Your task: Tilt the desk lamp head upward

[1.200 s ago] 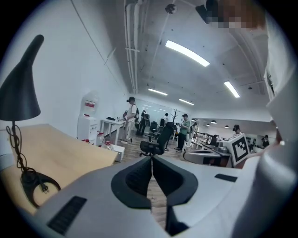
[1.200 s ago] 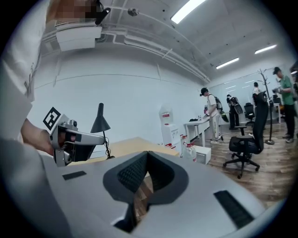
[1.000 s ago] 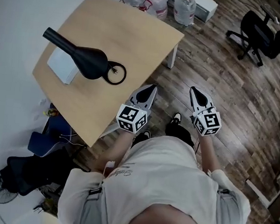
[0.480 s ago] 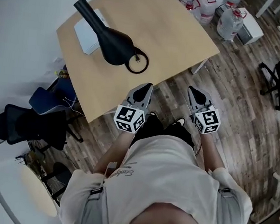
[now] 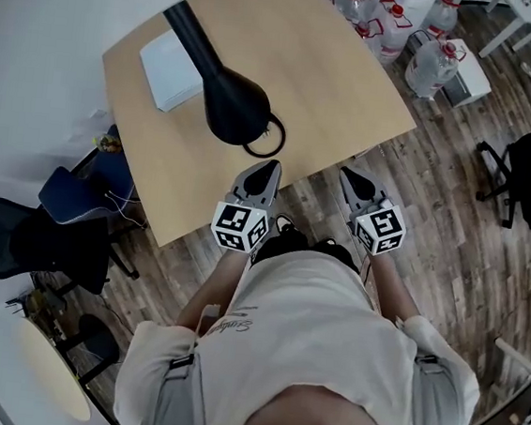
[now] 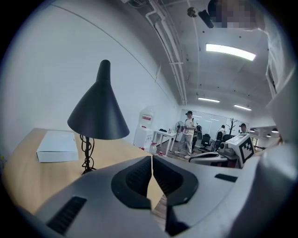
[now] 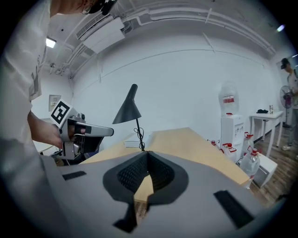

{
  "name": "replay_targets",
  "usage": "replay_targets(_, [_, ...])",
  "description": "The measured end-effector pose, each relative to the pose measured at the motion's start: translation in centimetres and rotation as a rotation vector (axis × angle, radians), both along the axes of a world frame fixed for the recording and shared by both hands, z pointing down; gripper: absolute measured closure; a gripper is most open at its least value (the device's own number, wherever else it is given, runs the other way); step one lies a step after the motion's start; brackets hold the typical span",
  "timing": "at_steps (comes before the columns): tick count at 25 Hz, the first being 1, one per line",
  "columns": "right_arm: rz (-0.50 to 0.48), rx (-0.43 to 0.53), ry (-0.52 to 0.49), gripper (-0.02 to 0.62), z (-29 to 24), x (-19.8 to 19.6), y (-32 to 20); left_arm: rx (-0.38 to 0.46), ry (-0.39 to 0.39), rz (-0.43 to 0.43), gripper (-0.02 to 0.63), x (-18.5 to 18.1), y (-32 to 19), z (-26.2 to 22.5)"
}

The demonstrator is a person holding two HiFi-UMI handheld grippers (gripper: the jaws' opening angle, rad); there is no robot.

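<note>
A black desk lamp (image 5: pixel 230 104) with a cone shade stands on the wooden table (image 5: pixel 326 81); its round base (image 5: pixel 266 139) sits near the table's near edge. The shade (image 6: pixel 98 114) points down, with a cord wound round the thin stem (image 6: pixel 85 151). The lamp (image 7: pixel 127 109) shows further off in the right gripper view. My left gripper (image 5: pixel 270 167) is shut and empty, its tips just short of the base. My right gripper (image 5: pixel 345 174) is shut and empty, off the table's edge over the floor.
A white flat box (image 5: pixel 172 70) lies on the table beside the lamp. Water jugs (image 5: pixel 399 23) stand on the floor past the table's far corner. Black office chairs (image 5: pixel 523 182) sit at the right, another chair (image 5: pixel 46 236) at the left. People (image 6: pixel 188 130) stand far back.
The view has drawn closer to the table. Both grippers have moved forward towards the lamp; the left one's tips now lie close to the lamp base.
</note>
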State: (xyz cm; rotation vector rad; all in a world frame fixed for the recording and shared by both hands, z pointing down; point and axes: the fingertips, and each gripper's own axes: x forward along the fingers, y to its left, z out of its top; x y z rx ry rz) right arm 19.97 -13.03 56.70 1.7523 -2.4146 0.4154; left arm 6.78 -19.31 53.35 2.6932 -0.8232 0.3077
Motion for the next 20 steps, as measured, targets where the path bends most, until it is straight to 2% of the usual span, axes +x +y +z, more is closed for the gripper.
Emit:
replay_targets(9, [-0.058,-0.018,0.081,0.6,1.3,-2.5,-5.3,-0.007,0.031,0.004,0.586,-1.7,-2.3,0.4])
replay_targets(17, [-0.233,-0.09,0.111,0.6,4.1,-5.3,-10.8,-0.022,0.02,-0.085,0.586,-2.4,-4.9,1.2])
replay_targets(20, [-0.298,-0.086,0.159,0.6,5.2,-6.1,-12.7,-0.029,0.004,-0.118,0.585,-2.4,-5.4,1.3])
